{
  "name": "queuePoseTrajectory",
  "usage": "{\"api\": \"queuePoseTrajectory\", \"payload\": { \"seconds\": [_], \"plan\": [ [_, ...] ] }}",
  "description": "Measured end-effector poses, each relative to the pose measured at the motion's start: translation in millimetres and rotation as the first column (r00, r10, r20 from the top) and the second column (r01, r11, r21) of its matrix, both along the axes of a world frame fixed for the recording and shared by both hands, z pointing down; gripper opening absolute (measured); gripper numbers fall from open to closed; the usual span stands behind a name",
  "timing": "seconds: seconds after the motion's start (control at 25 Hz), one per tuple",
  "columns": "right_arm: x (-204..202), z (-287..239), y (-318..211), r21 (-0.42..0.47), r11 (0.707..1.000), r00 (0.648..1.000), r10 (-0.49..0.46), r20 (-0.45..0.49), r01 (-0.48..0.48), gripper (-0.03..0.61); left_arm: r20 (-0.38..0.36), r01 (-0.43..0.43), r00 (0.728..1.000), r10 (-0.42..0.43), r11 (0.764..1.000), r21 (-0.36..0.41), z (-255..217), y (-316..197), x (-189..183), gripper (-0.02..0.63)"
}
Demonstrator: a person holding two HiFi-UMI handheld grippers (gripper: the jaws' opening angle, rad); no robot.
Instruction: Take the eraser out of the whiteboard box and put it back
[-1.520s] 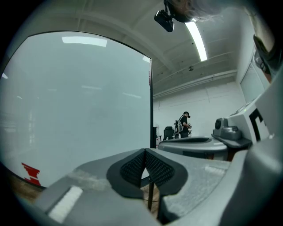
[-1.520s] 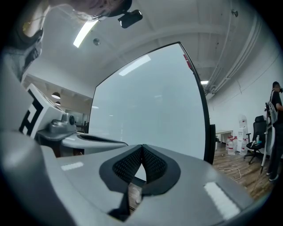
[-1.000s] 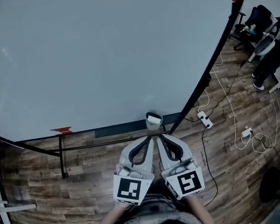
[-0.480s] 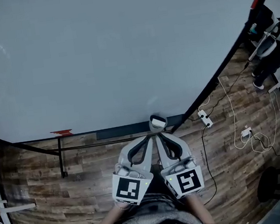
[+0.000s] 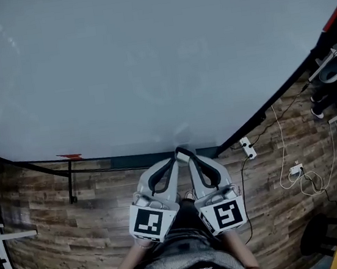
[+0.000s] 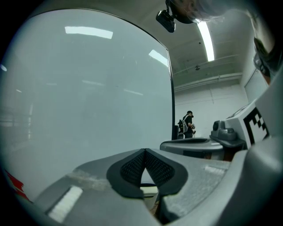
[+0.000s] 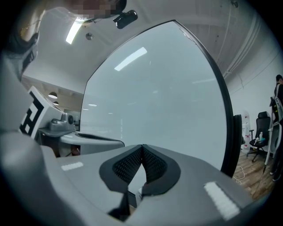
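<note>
Left gripper (image 6: pixel 143 150) clenched empty, right gripper (image 7: pixel 141 146) clenched too, meshed black pads (image 6: pixel 132 170), smooth glossy whiteboard (image 5: pixel 146 60)

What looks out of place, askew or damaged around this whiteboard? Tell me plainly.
Nothing is spilled or broken. Loose white cables and a power strip sprawl over the wood floor right of the whiteboard, which is likely a trip hazard.

Whiteboard box (image 5: pixel 183 154) mostly hidden; whiteboard (image 5: pixel 146 60) cut off by top edge
</note>
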State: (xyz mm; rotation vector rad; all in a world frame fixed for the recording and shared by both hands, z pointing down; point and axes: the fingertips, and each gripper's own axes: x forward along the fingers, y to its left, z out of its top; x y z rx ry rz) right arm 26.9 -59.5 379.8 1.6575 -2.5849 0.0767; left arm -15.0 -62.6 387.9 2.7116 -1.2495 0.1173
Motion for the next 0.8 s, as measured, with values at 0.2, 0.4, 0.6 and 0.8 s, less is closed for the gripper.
{"api": "queuePoseTrajectory", "payload": {
  "seconds": [0.2, 0.4, 0.6, 0.8],
  "plan": [
    [11.2, -11.4, -15.7, 0.014, 0.998, 0.998, -0.069, 0.0, 0.069, 0.002, 0.012, 0.05, 0.999, -0.051, 0.999, 0.017, -10.7, -10.6, 14.2, 0.0],
    [19.2, -11.8, -21.3, 0.017, 0.993, 0.993, -0.115, 0.01, 0.115, 0.002, 0.001, 0.11, 0.994, -0.11, 0.993, 0.03, -16.4, -16.5, 22.5, 0.0],
    [29.1, -9.6, -23.5, 0.017, 0.987, 0.987, -0.158, 0.014, 0.157, 0.002, 0.018, 0.154, 0.988, -0.155, 0.988, 0.025, -13.5, -17.4, 29.1, 0.0],
    [29.0, -4.5, -25.2, 0.014, 0.977, 0.977, -0.213, 0.022, 0.213, 0.002, 0.031, 0.192, 0.981, -0.193, 0.981, 0.031, -10.0, -17.7, 33.2, 0.0]
  ]
}}
